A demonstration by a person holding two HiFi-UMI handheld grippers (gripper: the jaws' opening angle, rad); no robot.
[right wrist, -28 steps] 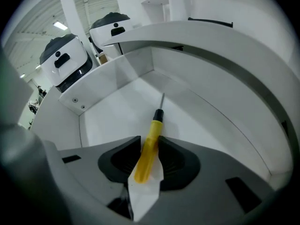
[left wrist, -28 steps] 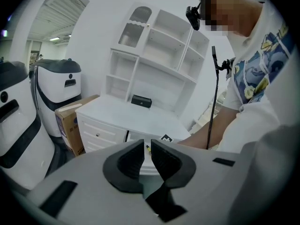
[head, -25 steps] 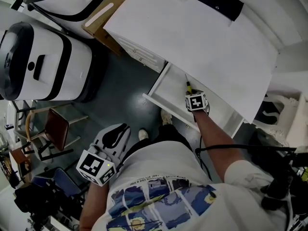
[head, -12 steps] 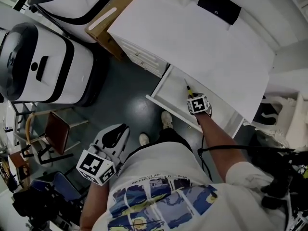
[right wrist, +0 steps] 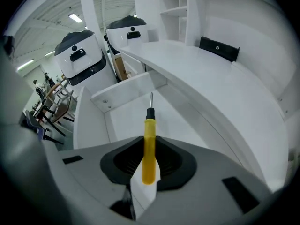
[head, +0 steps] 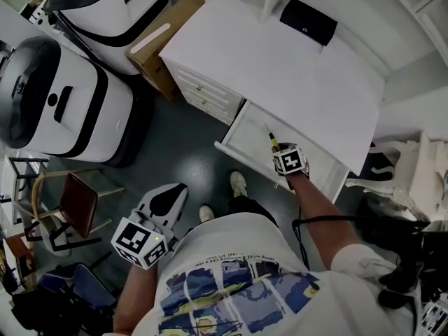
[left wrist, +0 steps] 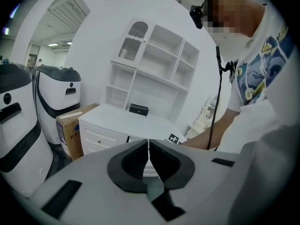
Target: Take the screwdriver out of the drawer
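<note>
A screwdriver (right wrist: pixel 149 149) with a yellow handle and a thin metal shaft sticks out forward from my right gripper (right wrist: pixel 149 142), whose dark pads press on the handle from both sides. In the head view this gripper (head: pixel 278 149) hangs above the open white drawer (head: pixel 241 152), and the screwdriver (head: pixel 271 139) points toward the desk. The drawer's floor (right wrist: pixel 126 121) below the tool looks bare. My left gripper (head: pixel 171 191) is held low by the person's left side, far from the drawer. Its jaws (left wrist: pixel 149 144) meet with nothing between them.
The white desk (head: pixel 280 68) carries a black box (head: pixel 306 21) near its shelf unit. A cardboard box (head: pixel 157 47) stands against the desk's left side, and two large white machines (head: pixel 63 100) stand beyond it. A chair (head: pixel 73 201) is at the lower left.
My right gripper has lifted a little over the drawer with the screwdriver in it. The left gripper stays low at the person's side.
</note>
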